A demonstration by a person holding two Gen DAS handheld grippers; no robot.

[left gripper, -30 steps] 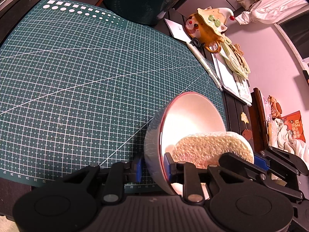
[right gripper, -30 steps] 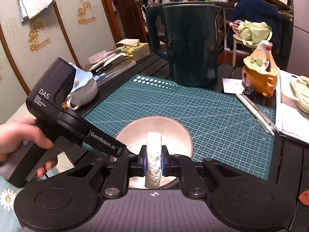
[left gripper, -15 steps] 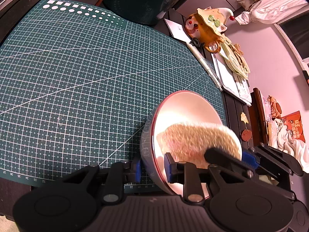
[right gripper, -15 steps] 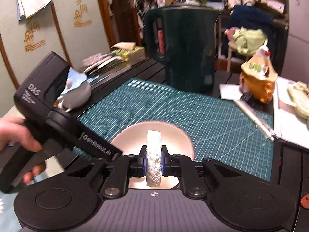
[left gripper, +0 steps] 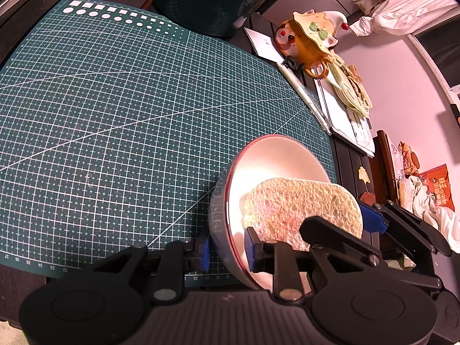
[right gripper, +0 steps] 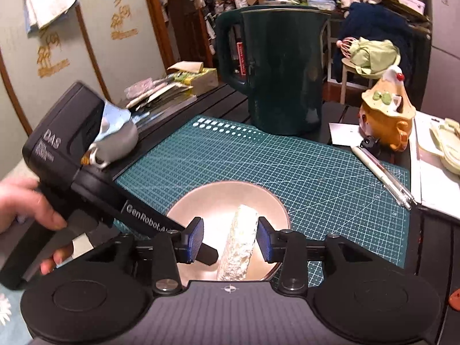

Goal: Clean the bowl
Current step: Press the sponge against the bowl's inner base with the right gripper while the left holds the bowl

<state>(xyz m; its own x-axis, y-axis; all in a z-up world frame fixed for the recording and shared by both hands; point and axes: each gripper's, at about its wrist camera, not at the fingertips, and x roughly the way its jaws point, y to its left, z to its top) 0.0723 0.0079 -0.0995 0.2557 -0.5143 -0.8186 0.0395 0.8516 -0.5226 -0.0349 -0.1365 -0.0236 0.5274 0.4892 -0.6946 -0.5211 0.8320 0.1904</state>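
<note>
- Spongy and pale, the sponge [right gripper: 239, 240] stands on its edge inside the bowl [right gripper: 201, 201], closest to the right camera.
- The right hand-held gripper [right gripper: 230, 240] is spread wide. Its blue pads [right gripper: 194, 238] sit on each side of the sponge, and there is a gap, so the sponge looks let go.
- The left hand-held gripper [left gripper: 227, 251] is pinching the bowl's rim. One pad is inside the bowl and one is outside.
- The bowl sits on the near edge of the green cutting mat [right gripper: 316, 169], which lies on the dark tabletop [right gripper: 425, 241].
- The bowl looks hard, smooth and maybe slippery, and it could break if dropped. The rim is a good place to hold it.
- The sponge looks soft and light. I think it is best squeezed on its flat sides.
- Farther back stand a dark green jug [right gripper: 276, 72] and an orange teapot [right gripper: 386, 116].
</note>
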